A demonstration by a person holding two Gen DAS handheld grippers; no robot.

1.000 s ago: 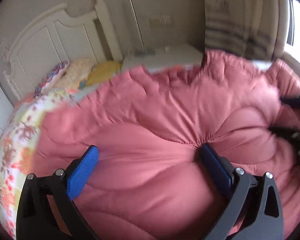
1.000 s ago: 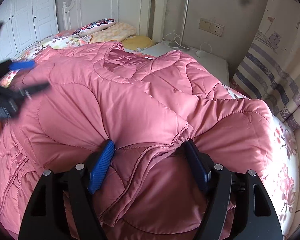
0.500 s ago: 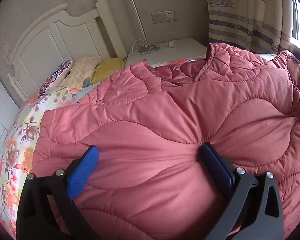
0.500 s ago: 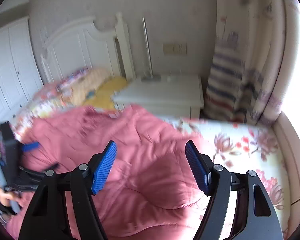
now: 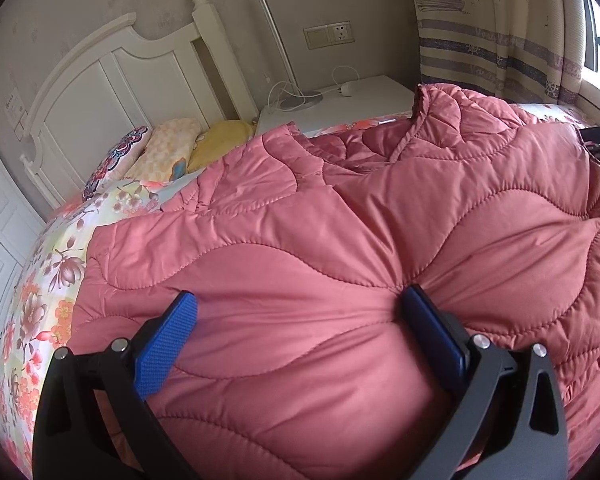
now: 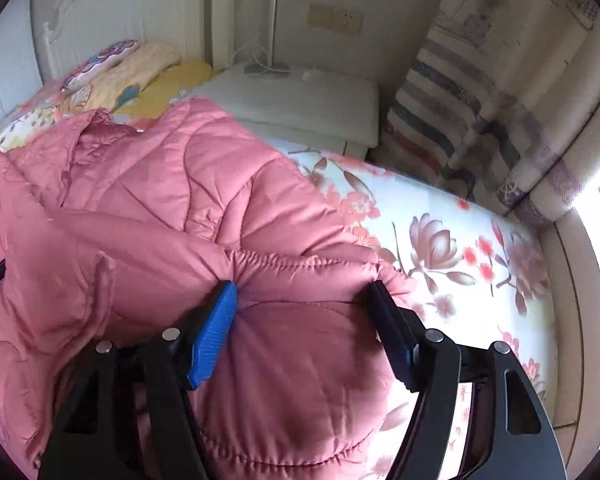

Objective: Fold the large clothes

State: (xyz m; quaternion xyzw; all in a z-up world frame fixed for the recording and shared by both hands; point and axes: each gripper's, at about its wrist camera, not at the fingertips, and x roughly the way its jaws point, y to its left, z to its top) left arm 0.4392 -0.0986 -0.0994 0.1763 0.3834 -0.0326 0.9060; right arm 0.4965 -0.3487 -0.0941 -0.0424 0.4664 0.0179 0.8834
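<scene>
- Pink quilted coat (image 5: 340,216), puffy with wavy stitching, lies spread on the floral bed (image 6: 460,248).
- Left gripper (image 5: 298,330) angles down, blue ribbed fingers (image 5: 164,344) wide, padding bulging between them.
- Right gripper (image 6: 304,320) tilts down; its fingers (image 6: 214,332) pinch a puffy coat fold.

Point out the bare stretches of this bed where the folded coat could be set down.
Free: the floral sheet between the pink coat and the striped curtain, and a narrower strip beside the coat toward the wardrobe side. Crowded: the head end, where pillows lie against the headboard.
</scene>
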